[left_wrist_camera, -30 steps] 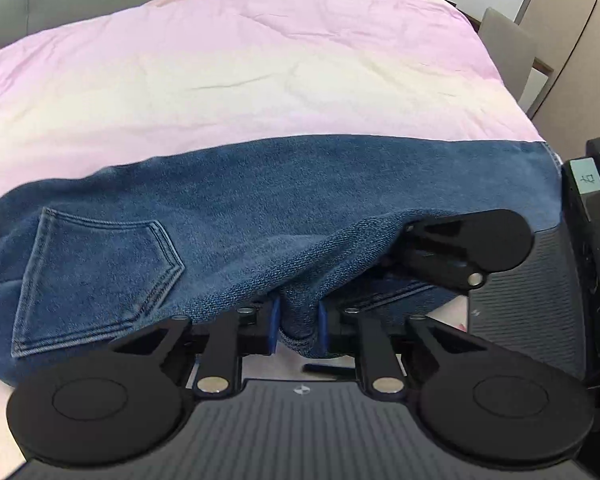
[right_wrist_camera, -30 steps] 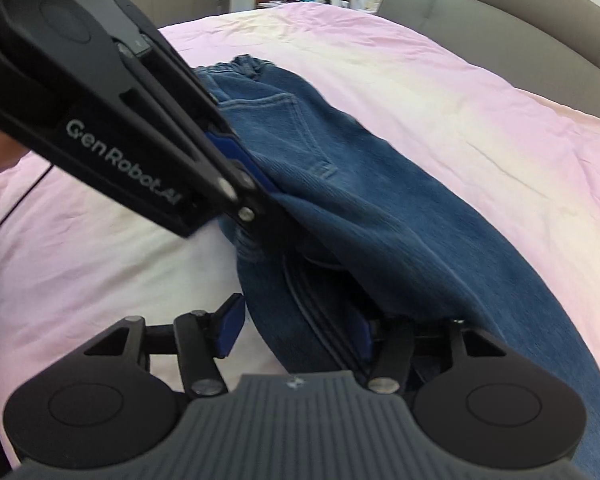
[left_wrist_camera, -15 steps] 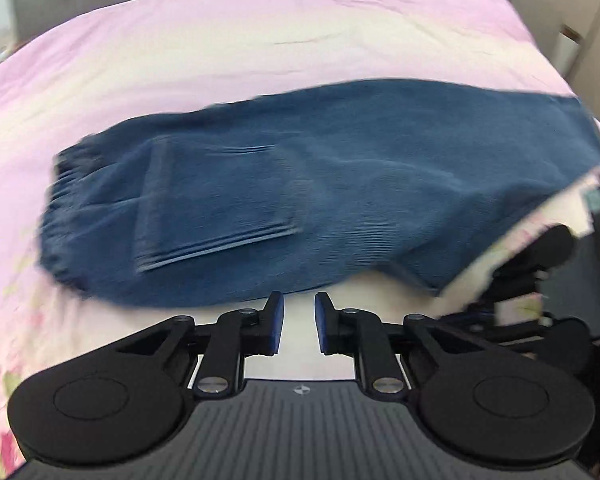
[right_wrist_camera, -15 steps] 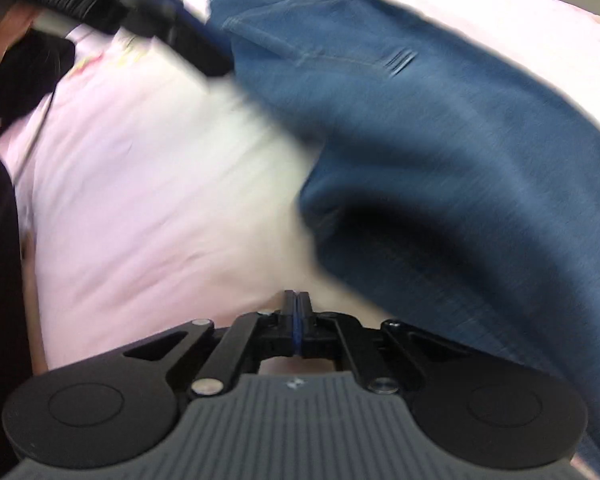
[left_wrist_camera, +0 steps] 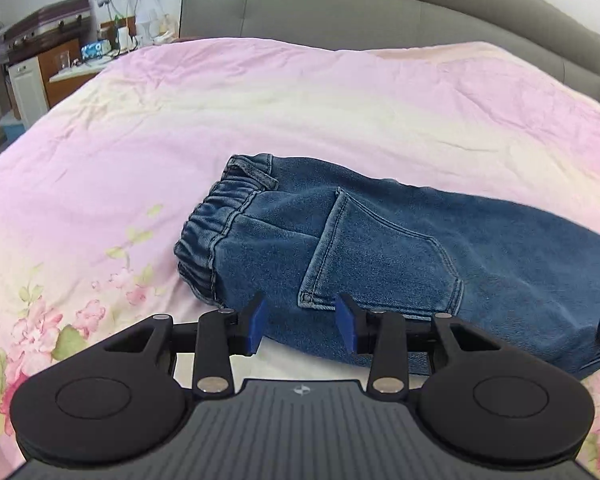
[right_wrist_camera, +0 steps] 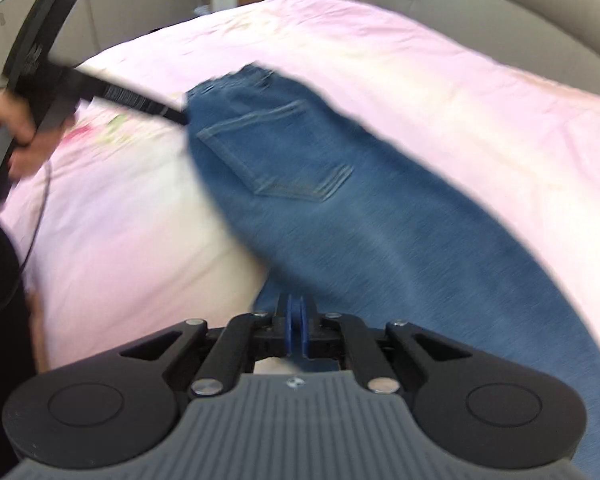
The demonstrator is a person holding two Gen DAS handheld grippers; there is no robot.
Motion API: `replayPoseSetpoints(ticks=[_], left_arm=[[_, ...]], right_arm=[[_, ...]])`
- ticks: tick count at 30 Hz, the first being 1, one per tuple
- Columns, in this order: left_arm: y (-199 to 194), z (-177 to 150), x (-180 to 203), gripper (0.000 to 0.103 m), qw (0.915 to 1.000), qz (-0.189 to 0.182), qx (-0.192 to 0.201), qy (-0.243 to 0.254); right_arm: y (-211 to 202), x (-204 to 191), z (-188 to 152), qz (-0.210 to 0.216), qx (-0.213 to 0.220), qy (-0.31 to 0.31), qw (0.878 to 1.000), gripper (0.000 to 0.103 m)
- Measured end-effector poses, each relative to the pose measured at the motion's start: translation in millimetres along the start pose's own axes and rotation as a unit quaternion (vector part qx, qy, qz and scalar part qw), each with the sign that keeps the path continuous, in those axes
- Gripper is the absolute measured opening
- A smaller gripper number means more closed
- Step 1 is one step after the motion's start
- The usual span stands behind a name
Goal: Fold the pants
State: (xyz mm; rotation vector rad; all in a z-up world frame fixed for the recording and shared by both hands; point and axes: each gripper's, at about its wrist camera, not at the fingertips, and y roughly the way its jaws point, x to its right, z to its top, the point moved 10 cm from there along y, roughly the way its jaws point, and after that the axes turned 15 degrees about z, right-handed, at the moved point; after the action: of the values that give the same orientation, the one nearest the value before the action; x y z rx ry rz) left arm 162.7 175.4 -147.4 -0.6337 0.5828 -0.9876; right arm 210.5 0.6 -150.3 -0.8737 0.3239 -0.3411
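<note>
Blue denim pants (left_wrist_camera: 400, 256) lie folded lengthwise on the pink bedspread (left_wrist_camera: 260, 112), elastic waistband to the left, back pocket facing up. My left gripper (left_wrist_camera: 302, 326) is open and empty at the pants' near edge, just below the pocket. In the blurred right wrist view the pants (right_wrist_camera: 360, 208) run from upper left to lower right. My right gripper (right_wrist_camera: 296, 326) has its blue pads pressed together at the pants' near edge; the blur hides whether cloth is pinched. The left gripper (right_wrist_camera: 172, 114) shows there beside the waistband.
A grey padded headboard (left_wrist_camera: 380, 12) runs along the far side of the bed. A bedside cabinet (left_wrist_camera: 60, 64) with small items and a suitcase stands at the far left. The person's hand (right_wrist_camera: 16, 136) holds the left tool.
My left gripper let go of the pants, moved left toward the waistband and opened wider. My right gripper shut and pulled back to the near edge. The pants now lie flat.
</note>
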Motion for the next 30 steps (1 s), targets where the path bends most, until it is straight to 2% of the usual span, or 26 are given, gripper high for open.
replayPoseSetpoints(ticks=[4,8,11,14,17,19,23,26,30], left_arm=[[14,6,7,0.046,0.9993,0.014,0.009,0.033],[37,11,7,0.046,0.9990,0.017,-0.007,0.042],[53,13,6,0.046,0.9985,0.024,-0.012,0.048],[60,19,8,0.043,0.9978,0.030,-0.006,0.058],[83,19,8,0.035,0.9971,0.036,-0.033,0.058],[97,18,9,0.035,0.9973,0.029,-0.051,0.045],[110,17,14,0.035,0.9965,0.031,-0.051,0.059],[114,18,10,0.036,0.9970,0.024,-0.057,0.045],[99,22,10,0.035,0.9972,0.031,-0.048,0.049]], right_arm=[[17,40,8,-0.049,-0.028,0.037,0.998,0.000],[51,67,10,-0.051,-0.047,0.081,0.994,0.001],[78,70,6,-0.039,-0.064,0.095,0.993,0.001],[98,67,2,-0.046,-0.090,0.080,0.992,0.001],[108,68,2,-0.053,-0.104,0.073,0.990,0.001],[113,70,3,-0.054,-0.110,0.071,0.990,0.000],[119,73,4,-0.060,-0.112,0.070,0.989,0.000],[120,74,5,-0.061,-0.110,0.074,0.989,0.000],[105,72,4,-0.054,-0.093,0.096,0.990,0.000]])
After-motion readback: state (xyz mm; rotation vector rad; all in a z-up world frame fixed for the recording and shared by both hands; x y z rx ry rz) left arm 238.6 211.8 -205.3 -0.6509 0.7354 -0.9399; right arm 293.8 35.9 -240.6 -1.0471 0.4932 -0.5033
